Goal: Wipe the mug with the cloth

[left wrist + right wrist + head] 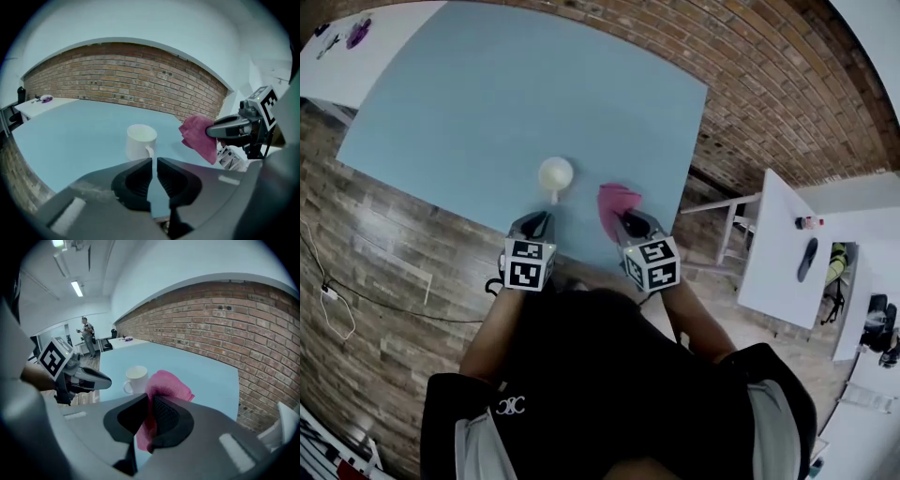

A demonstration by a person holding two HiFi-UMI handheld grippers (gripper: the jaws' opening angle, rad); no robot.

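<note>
Mug [555, 174] upright on the blue counter [534, 84], handle toward the left gripper [153, 163] (jaws a sliver apart, empty); right gripper [149, 401] clamps the pink cloth [166, 385] near the mug.

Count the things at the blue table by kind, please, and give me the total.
mug: 1
cloth: 1
hand-held gripper: 2 (left hand-held gripper, right hand-held gripper)
Total: 4

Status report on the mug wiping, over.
Left gripper empty, jaws barely apart, facing mug handle. Right gripper shut on cloth. Mug upright, untouched. Nothing in the way.
</note>
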